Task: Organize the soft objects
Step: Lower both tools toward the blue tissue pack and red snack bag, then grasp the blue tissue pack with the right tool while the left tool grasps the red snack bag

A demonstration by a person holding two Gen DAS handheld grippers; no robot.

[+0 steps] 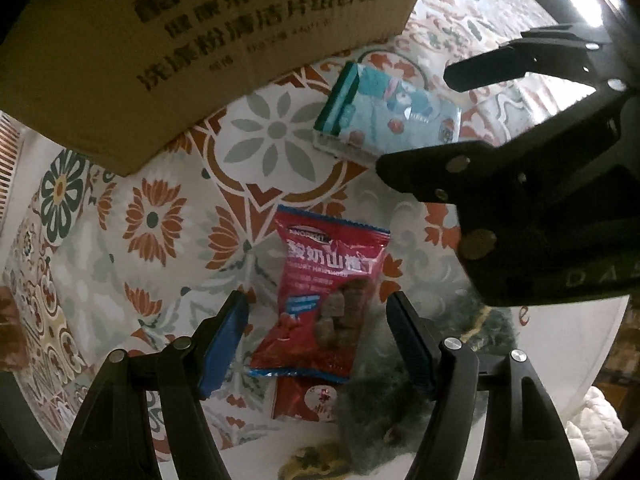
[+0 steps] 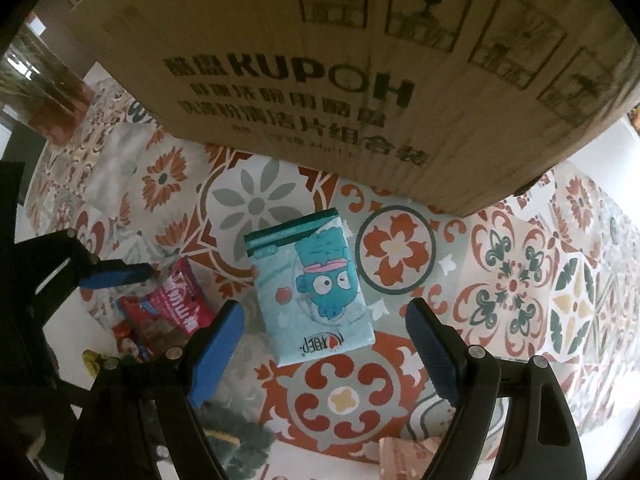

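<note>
Now both grippers hang wide open and empty — the left gripper over the red snack bag, the right gripper over the blue tissue pack mid-table by the cardboard box — next, probably lower and squeeze gently.

cardboard box: top cut off by frame edge; small print blurred
second red packet: mostly hidden under red snack packet
</note>
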